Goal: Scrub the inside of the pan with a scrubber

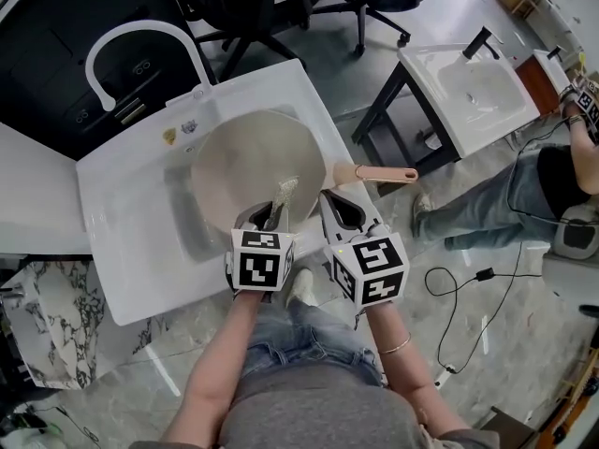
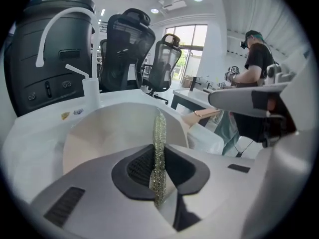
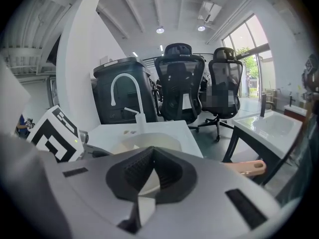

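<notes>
In the head view, the pan [image 1: 245, 162] lies in the basin of the white sink [image 1: 122, 218], in the middle of the frame, with its handle [image 1: 384, 173] pointing to the right. My left gripper [image 1: 270, 219] is at the lower rim of the pan and holds the scrubber [image 1: 285, 195], whose free end reaches over the inside. I judge the scrubbing step is only at its start. The scrubber is over the pan, but I cannot tell whether it touches the surface. My right gripper [image 1: 343, 211] is just beside, below the root of the handle, and it holds nothing. The tap [image 1: 140, 37] arches at the upper left. A second sink [image 1: 473, 87] is at the upper right and a seated person [image 1: 496, 204] at the right, both well apart from my work.

In the left gripper view, the fingers are closed on the thin glittering scrubber, which stands on its edge between them. The pale inside of the pan lies beyond. For the next move I must lower the scrubber and press it flat, otherwise only the edge will rub.

In the right gripper view, the fingers are together with nothing between them. The handle is at the lower right, so this gripper could open and steady the pan there. Nothing blocks the pan, but the two grippers are close and could knock each other.
</notes>
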Tool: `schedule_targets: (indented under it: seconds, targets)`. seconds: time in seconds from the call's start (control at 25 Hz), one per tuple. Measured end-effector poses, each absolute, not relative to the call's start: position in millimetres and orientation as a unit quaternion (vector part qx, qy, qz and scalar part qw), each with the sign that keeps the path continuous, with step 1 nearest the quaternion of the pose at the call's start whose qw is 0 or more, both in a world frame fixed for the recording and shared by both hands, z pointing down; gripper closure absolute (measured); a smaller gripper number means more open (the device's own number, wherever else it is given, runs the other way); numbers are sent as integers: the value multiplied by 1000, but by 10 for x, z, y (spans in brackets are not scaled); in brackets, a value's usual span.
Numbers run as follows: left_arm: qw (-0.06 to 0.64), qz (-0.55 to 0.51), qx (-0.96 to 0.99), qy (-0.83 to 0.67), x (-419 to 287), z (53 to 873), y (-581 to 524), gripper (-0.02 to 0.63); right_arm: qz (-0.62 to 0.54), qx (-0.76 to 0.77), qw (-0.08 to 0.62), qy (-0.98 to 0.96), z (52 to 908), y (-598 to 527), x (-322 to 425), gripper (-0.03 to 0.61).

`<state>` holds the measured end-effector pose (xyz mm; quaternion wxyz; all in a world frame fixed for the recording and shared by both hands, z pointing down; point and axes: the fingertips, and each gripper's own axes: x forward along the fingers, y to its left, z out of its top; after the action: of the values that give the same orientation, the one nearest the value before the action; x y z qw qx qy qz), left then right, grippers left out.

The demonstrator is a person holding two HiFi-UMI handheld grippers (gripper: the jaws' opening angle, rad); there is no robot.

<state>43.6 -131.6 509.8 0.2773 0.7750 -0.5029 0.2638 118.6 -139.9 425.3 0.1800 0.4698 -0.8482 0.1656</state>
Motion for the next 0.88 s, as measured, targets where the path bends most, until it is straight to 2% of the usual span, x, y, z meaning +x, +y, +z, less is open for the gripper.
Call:
schedule_targets:
  seconds: [0.88]
  targets:
    - [293,293,732,-541,-646,5242,-1381,554,166,443,197,-859,4319,-1547,616,568]
